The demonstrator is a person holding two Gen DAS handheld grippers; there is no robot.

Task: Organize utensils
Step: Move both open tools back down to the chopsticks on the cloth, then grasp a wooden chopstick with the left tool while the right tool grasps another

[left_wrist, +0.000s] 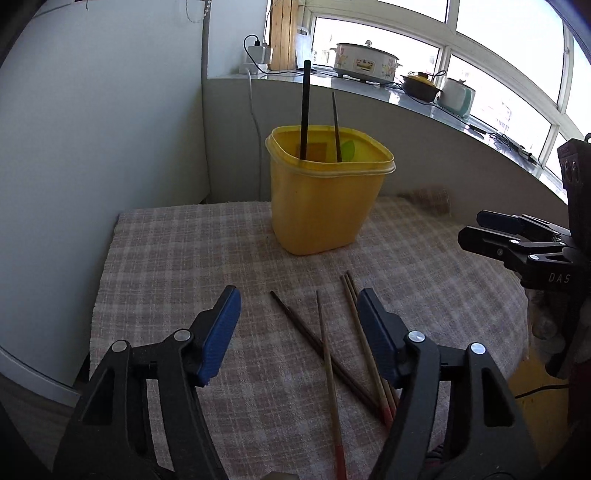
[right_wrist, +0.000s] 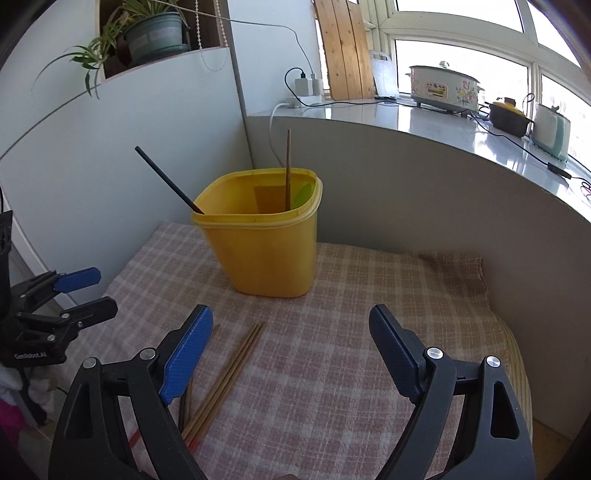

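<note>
A yellow plastic tub [left_wrist: 325, 199] stands on the checked cloth [left_wrist: 177, 266], and shows in the right wrist view [right_wrist: 266, 251] too. A black chopstick [left_wrist: 305, 110] and a brown chopstick [left_wrist: 336, 125] stand inside it. Several brown chopsticks [left_wrist: 332, 350] lie loose on the cloth in front of the tub. My left gripper [left_wrist: 297, 299] is open and empty, low over these chopsticks. My right gripper [right_wrist: 290, 317] is open and empty, with a pair of chopsticks [right_wrist: 229, 376] just right of its left finger. It also shows at the right of the left wrist view [left_wrist: 480, 225].
White wall panels stand left of the cloth. A curved grey sill [right_wrist: 424, 122] behind carries a cooker [right_wrist: 443, 88], a brown pot [right_wrist: 508, 118], a pale green appliance [right_wrist: 552, 134] and cables. A potted plant [right_wrist: 155, 33] sits high at the left. The left gripper shows at the left edge [right_wrist: 88, 291].
</note>
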